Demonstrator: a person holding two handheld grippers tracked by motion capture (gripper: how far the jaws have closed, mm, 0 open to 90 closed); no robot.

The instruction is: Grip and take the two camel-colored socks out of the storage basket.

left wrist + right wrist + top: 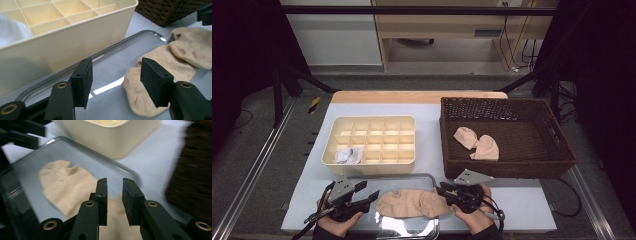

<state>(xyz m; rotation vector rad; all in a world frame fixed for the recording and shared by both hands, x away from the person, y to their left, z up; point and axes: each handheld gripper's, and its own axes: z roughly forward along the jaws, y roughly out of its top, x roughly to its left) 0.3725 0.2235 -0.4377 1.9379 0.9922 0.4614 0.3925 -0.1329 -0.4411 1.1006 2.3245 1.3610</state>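
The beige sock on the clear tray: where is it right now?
In the high view the beige sock lies flat on the clear tray at the table's near edge, between the left gripper and right gripper, in front of the cream divider box.

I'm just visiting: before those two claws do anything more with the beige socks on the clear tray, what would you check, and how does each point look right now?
1. Beige socks lie flat on the clear tray: ok.
2. Left gripper open, one pad beside the sock's end, nothing pinched: ok.
3. Right gripper has a narrow gap over the sock, no fabric between the pads: ok.
4. Cream divided box has free compartments; a white sock fills one near corner: ok.
5. Whether the socks are neatly paired: cannot tell.
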